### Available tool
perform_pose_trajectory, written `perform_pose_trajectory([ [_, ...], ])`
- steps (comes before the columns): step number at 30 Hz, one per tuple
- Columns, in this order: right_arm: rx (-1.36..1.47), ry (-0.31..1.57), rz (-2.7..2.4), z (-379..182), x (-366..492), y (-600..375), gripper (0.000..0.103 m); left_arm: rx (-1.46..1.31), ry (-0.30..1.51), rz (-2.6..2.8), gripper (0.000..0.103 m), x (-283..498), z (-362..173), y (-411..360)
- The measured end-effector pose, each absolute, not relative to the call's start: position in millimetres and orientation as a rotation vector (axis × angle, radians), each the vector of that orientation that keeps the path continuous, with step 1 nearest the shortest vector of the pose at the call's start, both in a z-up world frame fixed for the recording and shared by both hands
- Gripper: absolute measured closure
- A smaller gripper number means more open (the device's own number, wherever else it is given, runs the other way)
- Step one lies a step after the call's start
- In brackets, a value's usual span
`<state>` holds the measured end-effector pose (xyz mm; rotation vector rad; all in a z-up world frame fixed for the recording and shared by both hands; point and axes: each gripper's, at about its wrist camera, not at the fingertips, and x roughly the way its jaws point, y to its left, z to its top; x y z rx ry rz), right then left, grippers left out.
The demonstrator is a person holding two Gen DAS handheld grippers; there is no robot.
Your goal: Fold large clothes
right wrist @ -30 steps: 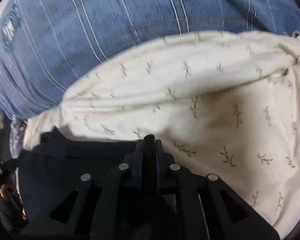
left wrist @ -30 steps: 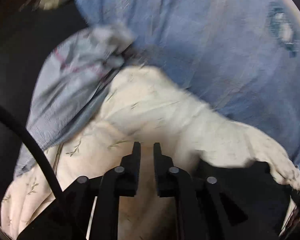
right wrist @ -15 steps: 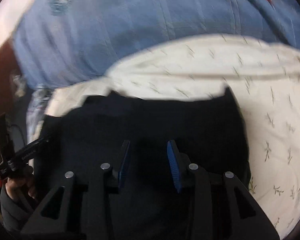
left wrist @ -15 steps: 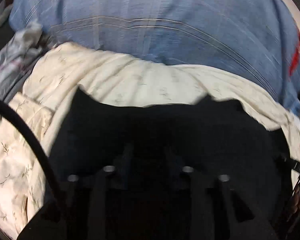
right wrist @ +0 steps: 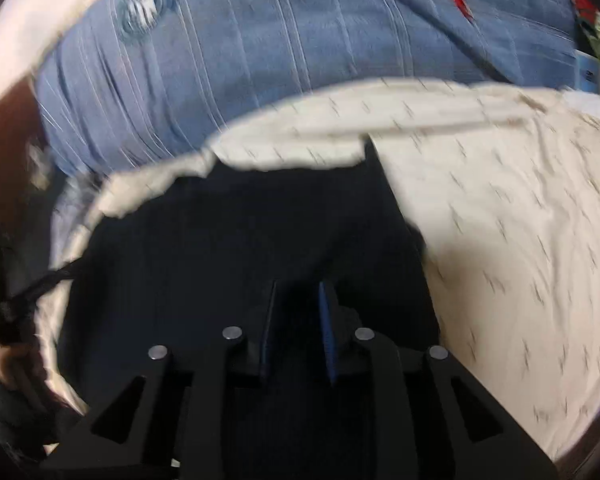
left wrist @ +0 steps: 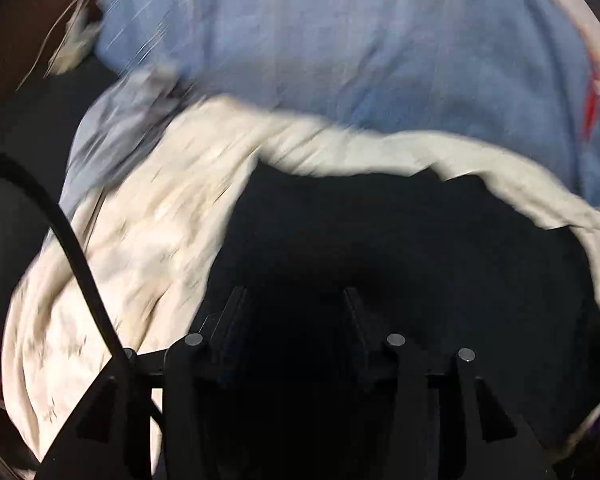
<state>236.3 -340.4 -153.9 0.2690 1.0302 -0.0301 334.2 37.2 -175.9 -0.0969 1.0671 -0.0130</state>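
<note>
A black garment (left wrist: 400,240) lies flat on a cream cloth with a small leaf print (left wrist: 148,232). In the right wrist view the same black garment (right wrist: 240,240) has a straight far edge and a pointed corner, with the cream cloth (right wrist: 520,220) to its right. My left gripper (left wrist: 294,296) is open, its jaws wide apart over the black garment. My right gripper (right wrist: 298,290) is open with a narrow gap, low over the black garment, with nothing between the jaws.
A blue striped bedcover (right wrist: 300,52) fills the far side and also shows in the left wrist view (left wrist: 360,48). A crumpled pale blue garment (left wrist: 116,128) lies at the left. A black cable (left wrist: 72,248) crosses the left wrist view.
Both grippers opened and let go of the black garment, which now lies spread on the cream cloth. The right gripper's jaws have since narrowed. Both views shifted.
</note>
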Motion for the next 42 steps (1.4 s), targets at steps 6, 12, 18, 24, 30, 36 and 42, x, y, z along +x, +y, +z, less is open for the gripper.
perform_pose_trajectory([
  [6,0.468,1.035,-0.091,-179.2,235.3,-387.3,0.103,-0.045,1.068,0.051,0.062,343.8,-177.2,53.3],
  [12,0.416,0.920,-0.092,-134.6,172.8,-373.2,0.092,-0.217,0.989,0.010,0.056,279.3,-139.0,65.8],
  [18,0.425,1.006,-0.169,-184.5,149.2,-389.8,0.089,-0.218,1.073,0.077,0.050,254.6,-190.2,75.6],
  [24,0.511,0.875,-0.106,-130.5,124.3,-380.6,0.082,-0.179,0.989,0.128,0.022,215.2,-130.6,77.6],
  [30,0.461,0.851,0.007,-105.8,103.2,-324.1,0.059,-0.239,0.972,0.085,0.012,166.4,-122.7,59.9],
  [36,0.413,0.904,0.099,-114.5,99.3,-273.1,0.059,-0.291,1.024,0.096,0.012,165.1,-147.0,52.4],
  [42,0.404,0.924,0.099,-118.5,97.4,-264.4,0.058,-0.276,1.055,0.081,0.011,190.4,-172.0,45.6],
])
